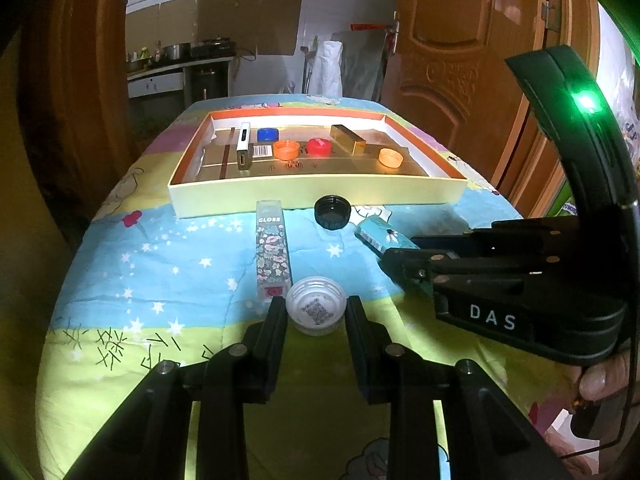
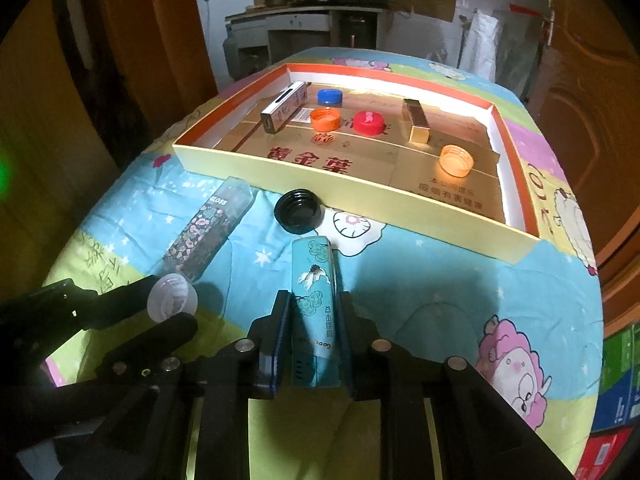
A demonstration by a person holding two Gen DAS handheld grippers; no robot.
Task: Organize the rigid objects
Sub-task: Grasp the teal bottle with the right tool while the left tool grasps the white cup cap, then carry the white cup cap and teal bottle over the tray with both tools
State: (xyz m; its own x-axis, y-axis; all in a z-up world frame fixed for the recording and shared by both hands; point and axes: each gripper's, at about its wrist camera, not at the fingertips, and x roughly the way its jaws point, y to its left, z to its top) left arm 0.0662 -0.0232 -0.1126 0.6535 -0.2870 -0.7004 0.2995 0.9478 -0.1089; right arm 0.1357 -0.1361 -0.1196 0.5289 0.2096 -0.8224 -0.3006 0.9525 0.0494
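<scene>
Two fingers of my left claw (image 1: 316, 312) stand apart around the white cap (image 1: 316, 310) on the counter (image 1: 168, 264), short of the tray (image 1: 316, 196). From the right wrist, my right claw (image 2: 314, 312) is clamped on the teal box (image 2: 314, 304), lying just before the black cap (image 2: 298, 210).

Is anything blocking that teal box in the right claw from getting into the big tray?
Partly. The black cap lies just ahead of the teal box, between it and the tray's near wall. The right gripper would have to lift the box over both.
</scene>
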